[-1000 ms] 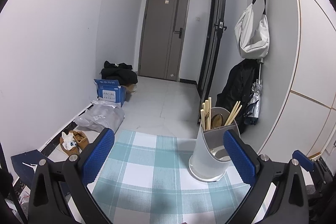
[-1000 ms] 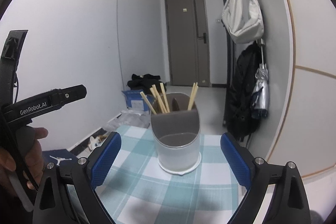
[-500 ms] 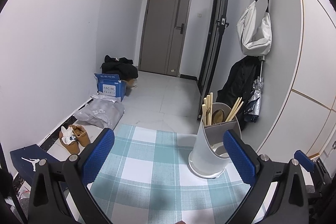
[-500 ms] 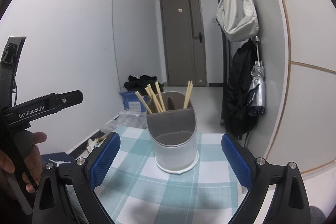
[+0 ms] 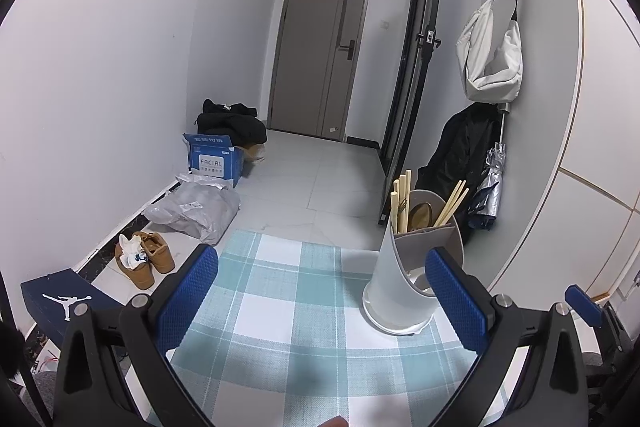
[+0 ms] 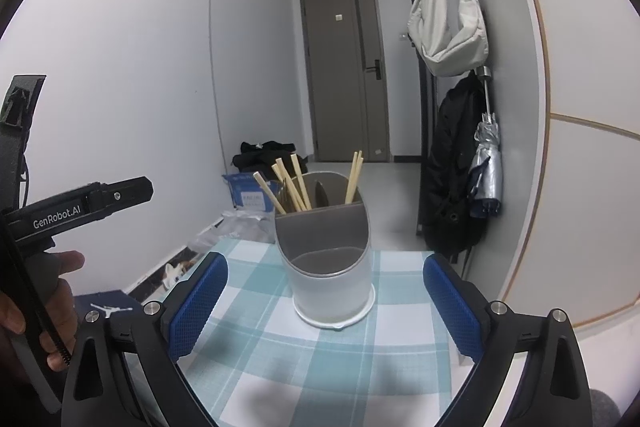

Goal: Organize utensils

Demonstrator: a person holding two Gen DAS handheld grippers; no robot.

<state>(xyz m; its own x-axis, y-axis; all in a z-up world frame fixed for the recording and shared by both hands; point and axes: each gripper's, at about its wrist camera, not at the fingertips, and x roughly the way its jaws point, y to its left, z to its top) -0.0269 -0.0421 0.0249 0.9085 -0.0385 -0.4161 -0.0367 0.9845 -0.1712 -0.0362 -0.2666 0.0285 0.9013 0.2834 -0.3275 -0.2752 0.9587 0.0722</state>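
Checked tablecloth (image 5: 304,311) under utensil holder (image 6: 330,267); hallway door (image 5: 320,51) beyond.

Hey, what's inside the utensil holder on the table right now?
The utensil holder has wooden chopsticks standing in its back compartments, plus something brown and rounded, maybe a spoon. The low front section looks empty; its wall hides the utensils' lower ends.

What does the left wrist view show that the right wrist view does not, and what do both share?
Only the left wrist view shows the brown shoes on the floor. Only the right wrist view shows a hand gripping the other gripper's handle. Both show the utensil holder with chopsticks on the checked tablecloth, the white bag, and open, empty blue fingers.
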